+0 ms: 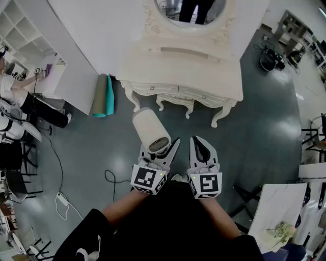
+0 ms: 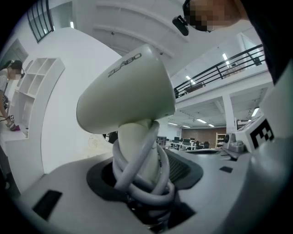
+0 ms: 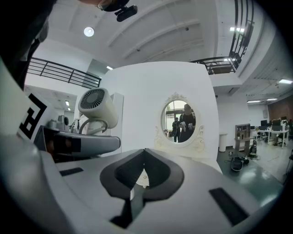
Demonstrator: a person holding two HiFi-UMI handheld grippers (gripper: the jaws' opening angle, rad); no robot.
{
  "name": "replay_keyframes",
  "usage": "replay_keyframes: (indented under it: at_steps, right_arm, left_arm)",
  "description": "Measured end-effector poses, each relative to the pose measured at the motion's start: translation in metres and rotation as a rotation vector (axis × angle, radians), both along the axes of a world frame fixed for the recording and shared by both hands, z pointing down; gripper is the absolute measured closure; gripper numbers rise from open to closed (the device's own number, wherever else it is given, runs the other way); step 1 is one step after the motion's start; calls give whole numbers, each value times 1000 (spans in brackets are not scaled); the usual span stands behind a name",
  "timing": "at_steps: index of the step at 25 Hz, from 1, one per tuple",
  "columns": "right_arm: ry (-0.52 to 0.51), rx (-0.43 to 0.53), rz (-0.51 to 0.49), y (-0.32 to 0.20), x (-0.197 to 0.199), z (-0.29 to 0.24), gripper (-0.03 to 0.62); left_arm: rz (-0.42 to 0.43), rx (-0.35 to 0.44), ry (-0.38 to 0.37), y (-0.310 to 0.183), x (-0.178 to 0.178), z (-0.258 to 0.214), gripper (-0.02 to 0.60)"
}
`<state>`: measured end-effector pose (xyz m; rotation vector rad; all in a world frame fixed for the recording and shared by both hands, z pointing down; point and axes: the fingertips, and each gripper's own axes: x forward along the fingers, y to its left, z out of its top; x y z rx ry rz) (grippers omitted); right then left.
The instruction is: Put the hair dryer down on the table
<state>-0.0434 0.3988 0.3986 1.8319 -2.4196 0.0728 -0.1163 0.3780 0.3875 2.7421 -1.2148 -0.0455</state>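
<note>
A white hair dryer (image 1: 150,131) with its grey cord wound round the handle is held above the floor, barrel pointing up and to the left. My left gripper (image 1: 162,153) is shut on the handle and cord (image 2: 142,183); the dryer's barrel (image 2: 128,91) fills the left gripper view. My right gripper (image 1: 201,145) hangs just to the right, shut and with nothing in it, its tips meeting (image 3: 143,155). It sees the dryer (image 3: 96,107) at its left. The cream dressing table (image 1: 204,71) with an oval mirror (image 1: 191,12) stands straight ahead, a short way beyond both grippers.
Two rolled mats (image 1: 103,96) lean at the table's left. A white shelf unit (image 1: 30,46) and a person (image 1: 15,107) are at the far left. A cable (image 1: 114,178) trails on the floor. A white marbled table (image 1: 277,209) stands at the lower right.
</note>
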Motion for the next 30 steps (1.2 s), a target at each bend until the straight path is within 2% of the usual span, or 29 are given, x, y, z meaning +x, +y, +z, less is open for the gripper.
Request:
replay_keyframes:
  at_steps: [3,7,9,17,24,30]
  right_arm:
    - [-7,3,3,4,8,3,576]
    - [-180,-14,6,14,25,-1,576]
    - [-215,-13,15,18,32,-3,576]
    - [-234,-88,45,23,43,29,574]
    - [-217,-76,53,-2,42,33,576]
    - [-177,-121,89,-34,44,49,575]
  left_arm:
    - [-8,5,1,3,4,1,325]
    - [-28,9,2,11,4,-1,325]
    - [-39,11,-3,13,1,-1,325]
    - [-87,-5,-19,7,-12,10,325]
    - [-83,-37,-51,-31,-19,23,325]
    - [-59,-40,0,-74,-17,30,325]
